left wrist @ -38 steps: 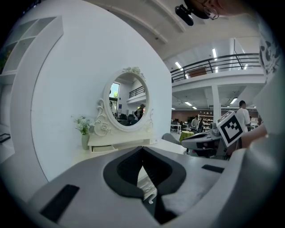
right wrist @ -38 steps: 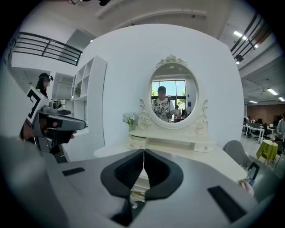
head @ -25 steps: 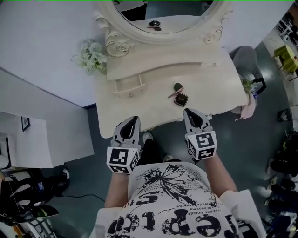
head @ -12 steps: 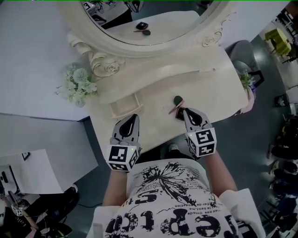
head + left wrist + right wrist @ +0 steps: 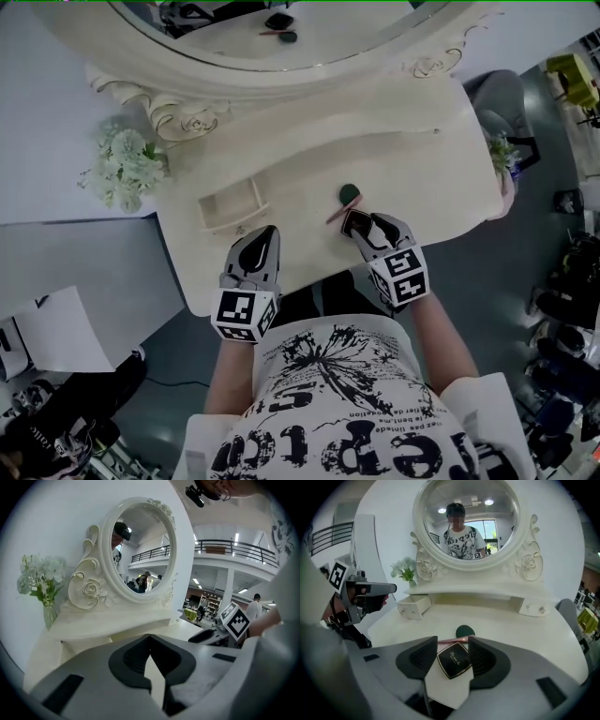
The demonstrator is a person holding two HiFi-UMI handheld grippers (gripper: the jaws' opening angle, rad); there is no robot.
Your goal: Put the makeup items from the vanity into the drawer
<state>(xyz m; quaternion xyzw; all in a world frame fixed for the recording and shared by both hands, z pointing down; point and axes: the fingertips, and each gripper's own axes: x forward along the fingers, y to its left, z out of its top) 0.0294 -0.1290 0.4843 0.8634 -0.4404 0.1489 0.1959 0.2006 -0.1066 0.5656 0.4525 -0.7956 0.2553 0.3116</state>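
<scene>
Your right gripper (image 5: 364,225) is low over the front edge of the table (image 5: 422,178) and its jaws are opening, with the compact (image 5: 453,660) lying flat on the table between them, turned corner-on so that a corner points at each jaw; the pads are not pressing on it. The compact is a black square with a thin gold border, and its lid carries a line of gold script that is too small to read. Just beyond the jaw tips lies a pink-handled brush (image 5: 452,641) with a dark green round head (image 5: 464,631), the handle touching the compact's far corner. Farther off, ahead and to the left of those jaws, the small drawer (image 5: 414,605) stands pulled open under the mirror (image 5: 466,517). Your left gripper (image 5: 265,232) hangs over the near edge of the table, well left of the compact, with its jaws closed tip to tip on nothing. The cubes on both grippers bear black-and-white square markers, no words. Your shirt has bold black lettering that cannot be read whole from here.
</scene>
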